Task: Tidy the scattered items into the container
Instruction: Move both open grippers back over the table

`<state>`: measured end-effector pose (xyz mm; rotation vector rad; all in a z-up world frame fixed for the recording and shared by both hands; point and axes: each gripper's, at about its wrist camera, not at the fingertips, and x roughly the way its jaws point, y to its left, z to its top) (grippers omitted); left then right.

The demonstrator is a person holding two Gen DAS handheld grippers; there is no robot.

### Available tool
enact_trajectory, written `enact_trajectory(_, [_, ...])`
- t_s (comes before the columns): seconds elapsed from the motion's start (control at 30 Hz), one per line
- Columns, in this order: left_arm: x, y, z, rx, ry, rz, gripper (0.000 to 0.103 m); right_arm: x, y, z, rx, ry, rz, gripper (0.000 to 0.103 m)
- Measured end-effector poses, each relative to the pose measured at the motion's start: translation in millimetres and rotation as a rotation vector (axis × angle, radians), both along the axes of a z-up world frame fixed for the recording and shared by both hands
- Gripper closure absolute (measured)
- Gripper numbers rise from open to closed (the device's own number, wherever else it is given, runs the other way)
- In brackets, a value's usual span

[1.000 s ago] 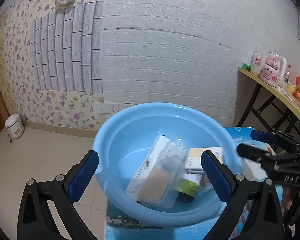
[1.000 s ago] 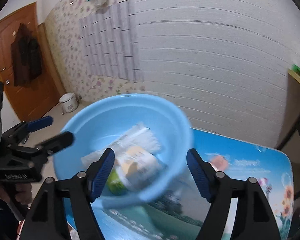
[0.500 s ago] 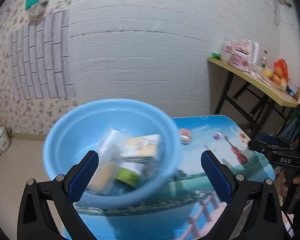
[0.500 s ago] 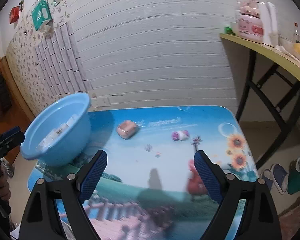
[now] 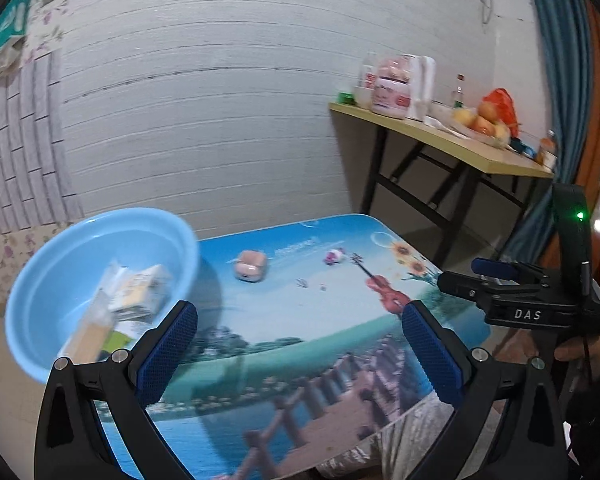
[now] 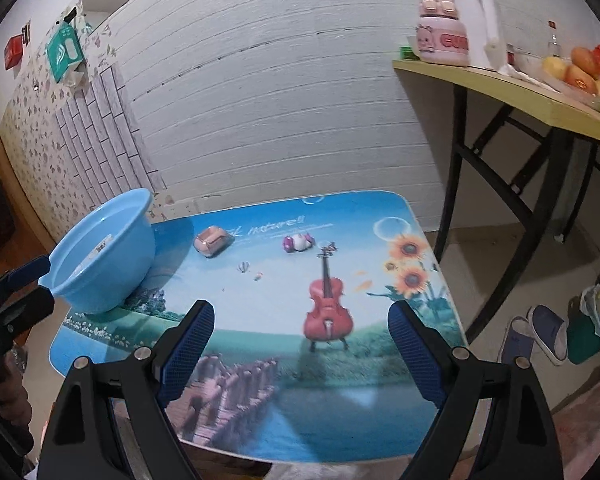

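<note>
A light blue basin [image 5: 44,264] [image 6: 108,256] stands at the left end of a small picture-printed table [image 5: 300,344] [image 6: 340,360]. Inside it lie several packets and boxes [image 5: 132,292]. On the table's far side rest a small pink case [image 5: 251,266] [image 6: 211,240] and, to its right, a little purple-and-white toy [image 5: 334,257] [image 6: 298,242]. My left gripper [image 5: 300,344] is open and empty above the near table. My right gripper [image 6: 300,340] is also open and empty; it shows from the side in the left wrist view [image 5: 496,276].
A yellow-topped folding table [image 6: 520,92] at the right holds a pink jar, a white kettle, bottles and fruit. Slippers [image 6: 536,332] lie on the floor beside it. A white brick wall runs behind the table. A hand [image 5: 580,352] grips the right tool.
Both views have swung right, away from the basin toward the table's middle. The basin has slid to the left of each view, and the pink case and toy have come into sight.
</note>
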<state>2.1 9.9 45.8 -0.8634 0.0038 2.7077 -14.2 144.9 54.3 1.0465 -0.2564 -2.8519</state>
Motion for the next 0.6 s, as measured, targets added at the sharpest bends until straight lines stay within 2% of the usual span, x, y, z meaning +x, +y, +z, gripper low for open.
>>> enact_trajectory(0.2, [-7.2,20.2,-12.2,-0.011,-0.055,-0.018,0.0,6.9,15.3,-7.3,-0.028,-0.016,-0.037,0.013])
enact_trajectory(0.4, [-13.1,30.1,-16.7,-0.026,-0.062,-0.022,0.0,4.3,18.3,-9.5,-0.036,-0.013,-0.037,0.013])
enact_trajectory(0.6, [-19.6,32.3,-25.0,-0.044,-0.072,-0.007,0.0,-2.4,20.5,-26.0,-0.068,-0.05,-0.034,0.013])
